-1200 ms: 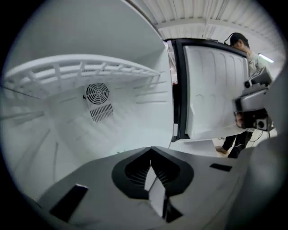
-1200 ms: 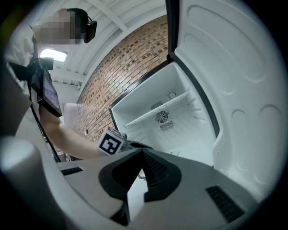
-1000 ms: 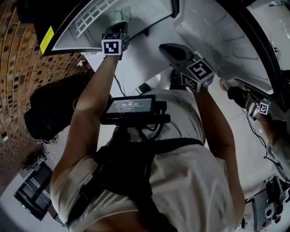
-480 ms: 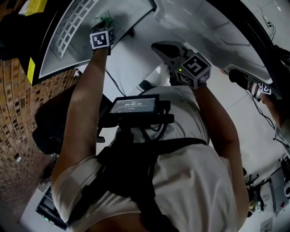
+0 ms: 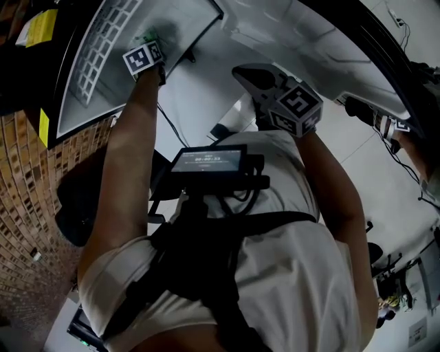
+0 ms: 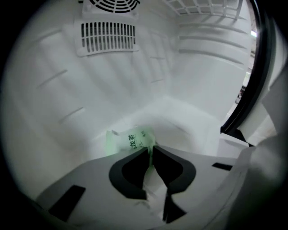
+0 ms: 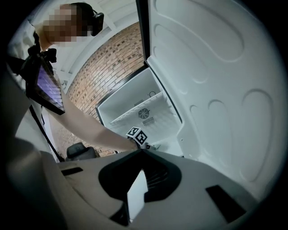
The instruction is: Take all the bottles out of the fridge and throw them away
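Observation:
A bottle with a green label (image 6: 129, 140) lies on the white floor of the fridge (image 6: 189, 112). My left gripper (image 6: 151, 149) points down at it; its jaws have just been closing, and the tips now pinch the label's right end. In the head view the left gripper (image 5: 152, 40) reaches deep into the fridge (image 5: 192, 20), where the bottle (image 5: 146, 34) is a green blur by the marker cube. My right gripper (image 5: 256, 74) hangs outside, in front of the open door (image 5: 323, 48). Its jaw tips (image 7: 141, 151) meet with nothing held.
A wire shelf (image 5: 103, 48) spans the fridge above the left hand, under a fan vent (image 6: 108, 36) on the back wall. A brick wall (image 5: 27, 206) stands at the left, with a dark seat (image 5: 75, 206) beside it. Another person's hand with a marker cube (image 5: 385, 127) is at the right.
My left arm has reached further and lower into the fridge, toward the green bottle. The right gripper has stayed almost where it was by the door.

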A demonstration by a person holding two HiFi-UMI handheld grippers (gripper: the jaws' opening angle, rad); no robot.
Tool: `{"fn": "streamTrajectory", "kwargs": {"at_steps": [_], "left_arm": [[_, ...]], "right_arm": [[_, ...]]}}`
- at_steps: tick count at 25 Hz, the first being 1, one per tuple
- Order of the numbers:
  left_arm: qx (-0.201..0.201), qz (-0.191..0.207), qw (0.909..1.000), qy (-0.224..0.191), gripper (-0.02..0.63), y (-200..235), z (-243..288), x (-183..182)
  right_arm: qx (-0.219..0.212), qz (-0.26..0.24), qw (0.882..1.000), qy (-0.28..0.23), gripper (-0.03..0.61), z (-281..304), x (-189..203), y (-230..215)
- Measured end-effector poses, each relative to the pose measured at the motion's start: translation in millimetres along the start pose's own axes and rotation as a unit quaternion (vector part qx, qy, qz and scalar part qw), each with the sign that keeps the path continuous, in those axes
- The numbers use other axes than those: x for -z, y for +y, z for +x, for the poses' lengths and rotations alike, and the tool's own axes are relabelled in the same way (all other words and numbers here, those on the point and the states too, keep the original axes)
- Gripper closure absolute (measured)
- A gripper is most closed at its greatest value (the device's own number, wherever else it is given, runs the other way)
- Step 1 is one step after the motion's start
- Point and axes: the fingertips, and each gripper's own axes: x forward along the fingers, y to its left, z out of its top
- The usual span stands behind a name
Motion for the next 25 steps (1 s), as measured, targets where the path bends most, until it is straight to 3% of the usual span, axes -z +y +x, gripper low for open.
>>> {"fn": "streamTrajectory", "kwargs": {"at_steps": [1, 4, 13, 19, 25], "left_arm": [[-0.005, -0.009, 0.9999, 0.005, 0.576, 4, -1, 4], [-0.005, -0.028, 0.9996, 0.001, 0.591, 10, -10, 12], [0.047, 0.031, 0.9923, -0.110, 0.594, -44, -90, -1], [0.080, 0.062, 0.9759, -0.194, 0.597, -72, -155, 0], [0.112, 0.054, 0.9591, -0.254, 0.595, -82, -203, 17]], "right_arm": [[-0.003, 0.000, 1.000, -0.005, 0.574, 2, -3, 1], [-0.012, 0.002, 1.000, -0.009, 0.573, 6, -5, 5], [-0.058, -0.004, 0.998, -0.009, 0.574, 25, -8, 21], [-0.092, -0.031, 0.995, -0.011, 0.574, 37, -20, 42], [-0.110, -0.034, 0.993, -0.022, 0.574, 53, -16, 45]]}}
